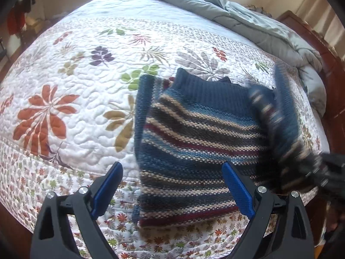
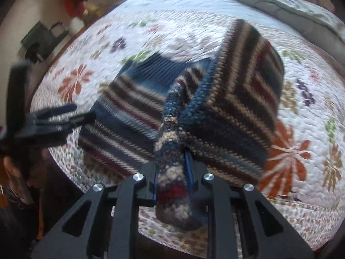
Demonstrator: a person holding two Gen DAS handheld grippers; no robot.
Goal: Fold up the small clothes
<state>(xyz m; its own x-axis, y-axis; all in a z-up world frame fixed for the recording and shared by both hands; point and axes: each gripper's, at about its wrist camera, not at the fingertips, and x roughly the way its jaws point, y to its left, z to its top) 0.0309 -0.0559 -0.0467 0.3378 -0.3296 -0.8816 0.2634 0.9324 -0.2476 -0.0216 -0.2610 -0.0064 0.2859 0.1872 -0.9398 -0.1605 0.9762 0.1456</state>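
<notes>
A small striped knit sweater (image 1: 194,138) in blue, maroon and beige lies on the floral quilt (image 1: 71,99). My left gripper (image 1: 172,185) hovers open above its lower hem, with nothing between the blue pads. My right gripper (image 2: 172,172) is shut on a bunched edge of the sweater (image 2: 237,108) and holds that side lifted off the bed, the fabric draping from the jaws. In the left wrist view the right gripper (image 1: 323,168) shows blurred at the right edge with the raised fabric. In the right wrist view the left gripper (image 2: 64,116) appears at the left.
A grey-blue duvet (image 1: 248,21) is heaped at the far side of the bed. A wooden bed frame (image 1: 312,43) runs along the right. Dark objects stand on the floor beyond the bed (image 2: 43,38).
</notes>
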